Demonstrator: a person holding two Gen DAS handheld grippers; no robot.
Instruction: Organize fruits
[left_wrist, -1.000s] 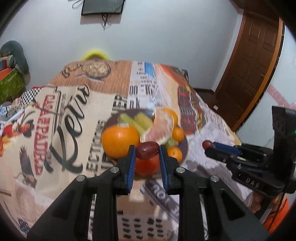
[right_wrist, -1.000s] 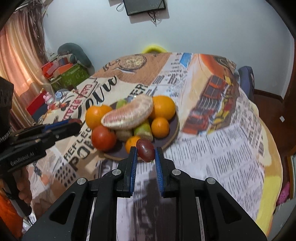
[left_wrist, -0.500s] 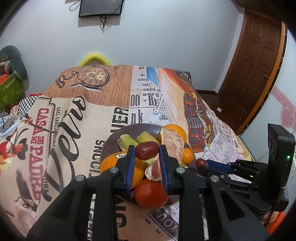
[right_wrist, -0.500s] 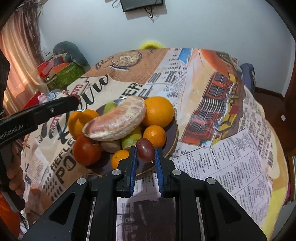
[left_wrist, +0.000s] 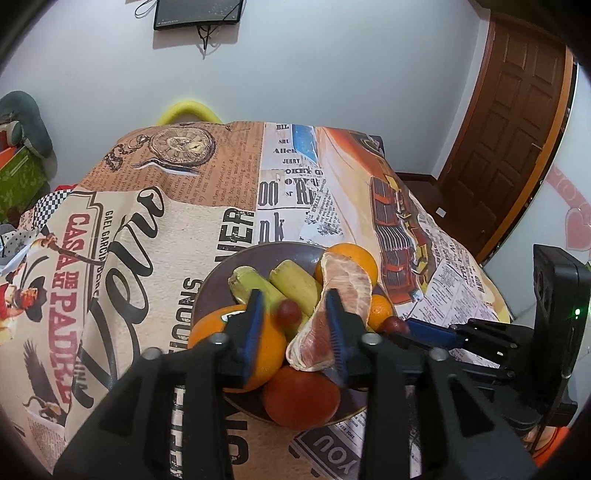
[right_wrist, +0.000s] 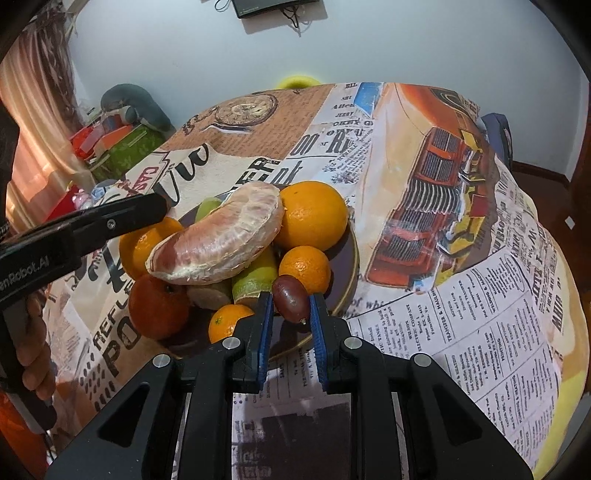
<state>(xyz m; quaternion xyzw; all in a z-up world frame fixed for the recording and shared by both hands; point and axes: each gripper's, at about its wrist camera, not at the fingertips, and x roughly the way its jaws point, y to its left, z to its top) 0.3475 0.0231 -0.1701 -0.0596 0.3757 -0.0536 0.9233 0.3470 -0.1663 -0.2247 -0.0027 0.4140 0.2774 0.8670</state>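
Note:
A dark plate (left_wrist: 221, 266) on the printed tablecloth carries oranges (left_wrist: 258, 347), banana pieces (left_wrist: 295, 286), a peeled pomelo segment (left_wrist: 343, 291) and a red fruit (left_wrist: 301, 395). Over it, my left gripper (left_wrist: 294, 304) has its jaws opening; a dark red grape (left_wrist: 289, 312) sits blurred and loose between the pads, touching neither. At the plate's near rim (right_wrist: 352, 258), my right gripper (right_wrist: 290, 297) has a second dark red grape (right_wrist: 290, 300) between its blue pads, which are just starting to part. In the left wrist view that gripper (left_wrist: 397, 325) enters from the right.
The left gripper's black finger (right_wrist: 110, 225) reaches over the fruit from the left, with a person's hand (right_wrist: 33, 354) behind it. Boxes and clutter (right_wrist: 122, 147) stand left of the table. A wooden door (left_wrist: 517, 129) is at the right.
The left jaws have spread and let go of their grape, which now hangs loose between them. Both grippers came in over the plate and have since held still.

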